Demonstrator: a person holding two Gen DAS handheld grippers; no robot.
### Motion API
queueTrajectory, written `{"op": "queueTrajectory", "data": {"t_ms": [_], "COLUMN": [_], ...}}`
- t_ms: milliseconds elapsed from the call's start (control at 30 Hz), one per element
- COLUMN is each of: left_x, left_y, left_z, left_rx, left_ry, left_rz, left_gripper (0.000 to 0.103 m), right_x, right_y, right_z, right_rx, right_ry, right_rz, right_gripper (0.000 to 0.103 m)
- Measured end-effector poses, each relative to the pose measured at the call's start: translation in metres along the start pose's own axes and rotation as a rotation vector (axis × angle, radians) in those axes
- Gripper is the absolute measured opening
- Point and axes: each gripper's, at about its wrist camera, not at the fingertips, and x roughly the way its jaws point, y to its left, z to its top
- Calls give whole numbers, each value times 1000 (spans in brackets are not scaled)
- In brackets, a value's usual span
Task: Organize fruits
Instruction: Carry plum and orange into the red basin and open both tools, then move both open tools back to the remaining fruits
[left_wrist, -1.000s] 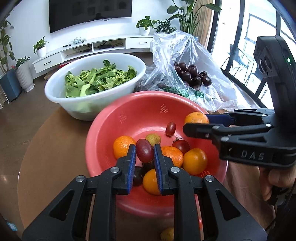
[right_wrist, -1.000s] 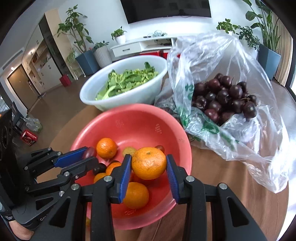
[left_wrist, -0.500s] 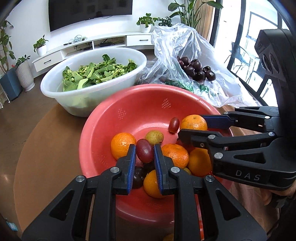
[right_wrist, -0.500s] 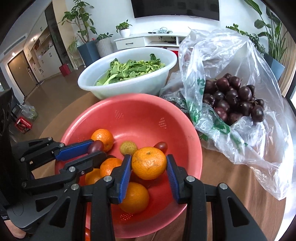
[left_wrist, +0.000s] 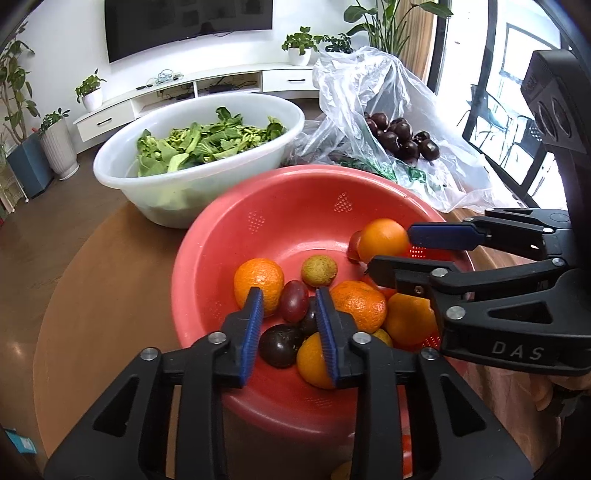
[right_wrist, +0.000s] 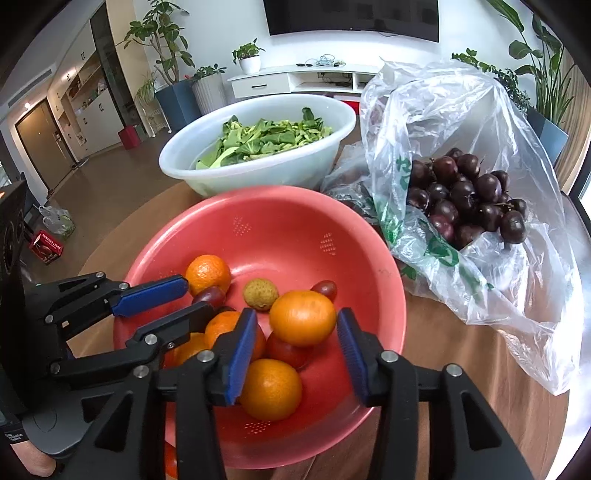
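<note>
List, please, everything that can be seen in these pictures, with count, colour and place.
red basin: one, red, middle of the table
oranges: at least five, orange, in the red basin
round fruit: one, yellow-green, in the red basin
small fruits: several, red or dark, among the oranges
white basin: one, white, behind the red basin
leaves: many, green, in the white basin
plastic bag: one, clear, right of the basins
dark fruits: many, dark red, in the plastic bag
table: one, brown
left hand-held gripper: black, blue pads, open, over the red basin
right hand-held gripper: black, blue pads, open, over the red basin
</note>
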Motion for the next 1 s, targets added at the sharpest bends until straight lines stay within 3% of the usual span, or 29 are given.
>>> {"op": "queueTrajectory", "data": {"t_ms": [67,100,167,433,500,700,867,1000], "left_x": [-5,-7,-14,-53,-70,-106,-122,-135], "left_y": [0,0,0,0,4,17,15,14], "left_z": [-1,-1,-1,-11,-20,-60,-111,-148], "left_rx": [0,-4,-14,-38,-52,-124,-139,-168], "left_ry": [-14,-20,-35,-89,-116,-134,-97,-81], "left_rz": [21,13,-9,4,11,8,7,-9], "left_gripper": [50,63,74,88,97,102,102,102], "right_x": [-5,-7,-14,-61,-72,-86,-67,-55], "right_y": [-2,-3,-3,-2,-2,13,50,69], "right_z": [0,0,-3,-24,-33,-76,-105,-109], "right_rx": [9,14,15,52,69,74,-37,-104], "right_ry": [-10,-14,-25,-106,-126,-110,-31,-17], "right_rz": [-3,-1,0,33,48,96,120,121], "right_gripper": [57,59,60,62,64,65,65,65]}}
